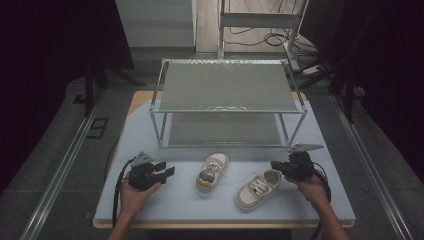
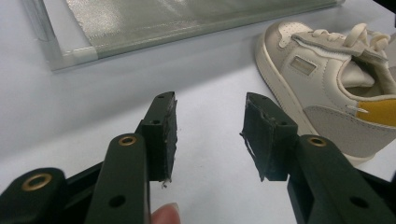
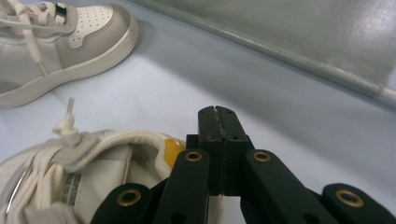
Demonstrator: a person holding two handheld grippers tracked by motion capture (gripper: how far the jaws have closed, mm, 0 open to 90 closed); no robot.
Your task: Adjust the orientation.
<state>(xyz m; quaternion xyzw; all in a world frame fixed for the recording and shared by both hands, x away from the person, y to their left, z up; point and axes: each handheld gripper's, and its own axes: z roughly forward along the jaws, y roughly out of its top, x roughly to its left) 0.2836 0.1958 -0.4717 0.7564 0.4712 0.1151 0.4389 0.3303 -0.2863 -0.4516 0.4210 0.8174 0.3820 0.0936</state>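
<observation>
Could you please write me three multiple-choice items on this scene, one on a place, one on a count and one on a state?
1. Where do the shoes lie?
A. On the rack's top shelf
B. On the table in front of the rack
C. On the floor

2. How many shoes are there?
A. One
B. Two
C. Three

3. How do the jaws of the two grippers stand?
A. Left apart, right together
B. Both apart
C. Left together, right apart

Answers:
1 B: the left shoe and the right shoe rest on the table, nearer the person than the rack.
2 B: the high view shows just those two.
3 A: bare table shows between the jaws of the left gripper, while those of the right gripper meet on nothing.
</observation>
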